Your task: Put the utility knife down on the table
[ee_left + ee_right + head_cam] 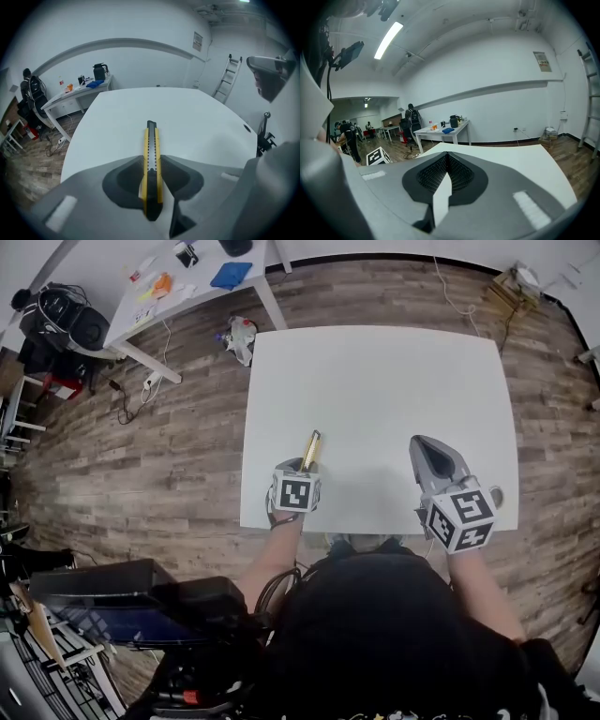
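Knife (151, 150), yellow with a black slider, sits clamped between the left gripper's (300, 468) jaws, its tip pointing forward over the white table (375, 381) near the front edge. I cannot tell whether it touches the top. The right gripper (427, 448) is held near the table's front right, tilted upward toward the room, jaws pressed together with nothing between them.
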